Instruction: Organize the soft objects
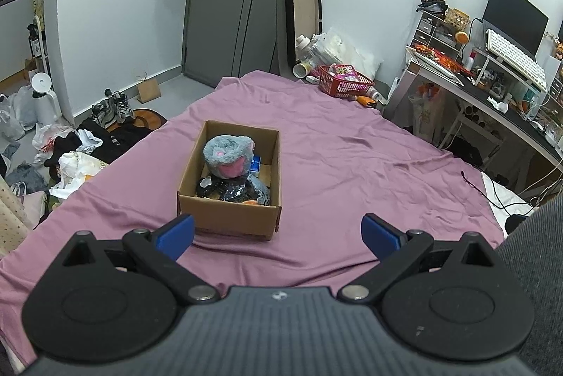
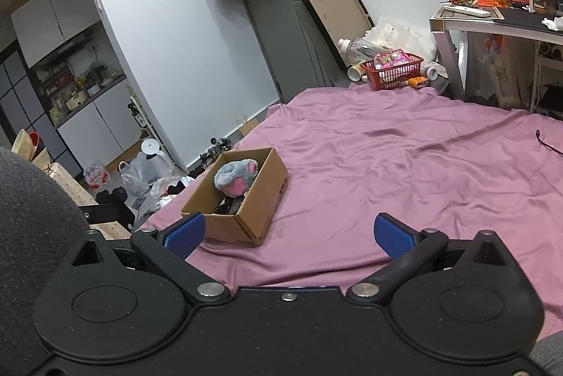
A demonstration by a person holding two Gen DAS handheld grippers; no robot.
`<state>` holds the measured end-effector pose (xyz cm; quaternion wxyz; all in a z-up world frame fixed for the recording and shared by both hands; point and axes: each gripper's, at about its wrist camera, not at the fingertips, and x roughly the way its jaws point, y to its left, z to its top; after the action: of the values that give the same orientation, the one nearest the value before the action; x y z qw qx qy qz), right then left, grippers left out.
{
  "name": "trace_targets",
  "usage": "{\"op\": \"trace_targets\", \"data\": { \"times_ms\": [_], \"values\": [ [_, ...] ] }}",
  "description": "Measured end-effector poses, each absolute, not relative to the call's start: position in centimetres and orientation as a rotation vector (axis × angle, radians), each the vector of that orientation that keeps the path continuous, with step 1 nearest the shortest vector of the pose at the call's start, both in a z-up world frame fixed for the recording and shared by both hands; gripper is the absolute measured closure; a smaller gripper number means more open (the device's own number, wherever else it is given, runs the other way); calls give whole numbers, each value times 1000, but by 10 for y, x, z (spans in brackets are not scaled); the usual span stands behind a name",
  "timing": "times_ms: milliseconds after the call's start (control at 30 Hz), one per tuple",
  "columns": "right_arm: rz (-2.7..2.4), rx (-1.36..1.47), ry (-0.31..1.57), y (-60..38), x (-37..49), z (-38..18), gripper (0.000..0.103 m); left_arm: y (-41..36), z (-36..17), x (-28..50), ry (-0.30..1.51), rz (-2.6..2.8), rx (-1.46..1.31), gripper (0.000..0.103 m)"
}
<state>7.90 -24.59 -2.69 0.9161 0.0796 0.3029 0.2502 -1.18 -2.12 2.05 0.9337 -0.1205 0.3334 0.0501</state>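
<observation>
**Plush toy sits in open box on the bed**

A grey-blue plush toy (image 1: pixel 228 156) with pink patches sits in the far half of an open cardboard box (image 1: pixel 230 219), its pink underside turned toward the near end. In front of it, in the near half, lies a dark, shiny black item (image 1: pixel 228 191) that I cannot identify; a bit of blue shows at the right wall. The box's long axis runs from near to far in the left wrist view, and it rests on a purple bedsheet (image 1: pixel 352 165), left of the bed's middle.

The left gripper (image 1: pixel 278 235) hovers just short of the box, fingers spread wide and empty. The right gripper (image 2: pixel 288 235), farther right, is likewise spread wide with nothing between its blue pads (image 2: pixel 394 239).

A red basket (image 1: pixel 343 82) of packets stands at the bed's far edge, well apart from the box.
</observation>
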Motion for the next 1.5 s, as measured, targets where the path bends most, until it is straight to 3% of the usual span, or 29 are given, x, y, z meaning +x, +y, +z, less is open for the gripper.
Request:
{"op": "trace_targets", "data": {
  "times_ms": [1500],
  "values": [
    [510,140,613,-238,73,-18,0,-16,24,-12,684,107,-225,3]
  ]
}}
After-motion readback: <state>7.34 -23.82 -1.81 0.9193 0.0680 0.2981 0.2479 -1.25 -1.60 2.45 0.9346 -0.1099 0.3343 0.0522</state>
